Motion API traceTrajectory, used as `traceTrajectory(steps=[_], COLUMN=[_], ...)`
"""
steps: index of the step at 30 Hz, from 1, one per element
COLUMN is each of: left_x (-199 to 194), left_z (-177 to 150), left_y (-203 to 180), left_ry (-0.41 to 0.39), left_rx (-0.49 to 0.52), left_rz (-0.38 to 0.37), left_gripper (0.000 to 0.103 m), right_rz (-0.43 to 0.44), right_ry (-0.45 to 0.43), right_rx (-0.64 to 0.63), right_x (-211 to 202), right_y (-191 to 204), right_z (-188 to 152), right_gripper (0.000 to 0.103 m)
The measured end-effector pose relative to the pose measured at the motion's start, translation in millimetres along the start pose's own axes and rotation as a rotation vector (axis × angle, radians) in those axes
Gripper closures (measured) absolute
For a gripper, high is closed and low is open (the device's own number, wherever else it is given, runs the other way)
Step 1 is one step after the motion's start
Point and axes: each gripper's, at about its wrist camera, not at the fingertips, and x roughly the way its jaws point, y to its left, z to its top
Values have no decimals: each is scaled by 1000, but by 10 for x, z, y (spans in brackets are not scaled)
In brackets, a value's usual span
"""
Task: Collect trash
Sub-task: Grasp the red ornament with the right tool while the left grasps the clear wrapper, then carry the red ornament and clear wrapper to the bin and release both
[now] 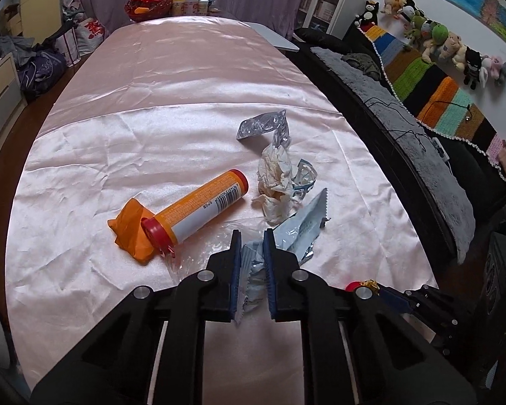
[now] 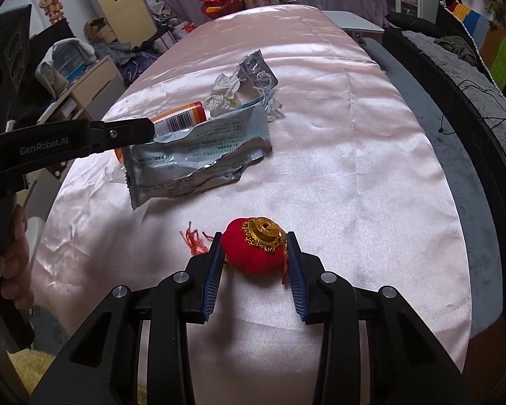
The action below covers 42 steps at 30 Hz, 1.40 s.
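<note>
My left gripper (image 1: 252, 240) is shut on a crumpled pale blue foil wrapper (image 1: 303, 229), which sticks out to the right of its pads. From the right wrist view, the left gripper (image 2: 145, 130) holds this wrapper (image 2: 192, 158) just above the pink satin cloth (image 2: 337, 168). My right gripper (image 2: 254, 241) is shut on a red velvet ornament (image 2: 249, 256) with a gold cap and red tassel. Beyond lie an orange tube bottle (image 1: 199, 209), an orange bag (image 1: 128, 226), a crumpled tissue (image 1: 275, 182) and a silver blister pack (image 1: 263, 123).
A red basket (image 1: 148, 3) and small bottles stand at the table's far end. A black sofa with a grey blanket (image 1: 404, 135) runs along the right side. Drawers (image 2: 91, 91) and bags crowd the left. A person's hand (image 2: 13, 263) grips the left handle.
</note>
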Motion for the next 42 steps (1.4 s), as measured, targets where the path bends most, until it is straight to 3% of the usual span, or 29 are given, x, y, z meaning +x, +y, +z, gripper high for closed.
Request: traceTrajectory(steps=[11, 15, 23, 33, 42], left_x=[-764, -1089, -1505, -1601, -1186], left_z=[-335, -598, -1262, -2026, -2482], left_y=[-83, -93, -137, -209, -235], left_ry=[-72, -88, -74, -15, 93], left_rx=[-9, -15, -38, -54, -55], left_rz=[27, 73, 95, 115, 146], left_gripper=[92, 92, 92, 92, 92], right_rz=[-9, -16, -20, -18, 3], right_ry=[-54, -72, -88, -46, 48], right_rx=[-10, -23, -40, -42, -41], right_x=[-528, -752, -1139, -1288, -1070], right_y=[85, 139, 187, 204, 246], right_z=[-165, -286, -622, -1087, -1436], right_gripper=[66, 66, 66, 66, 66])
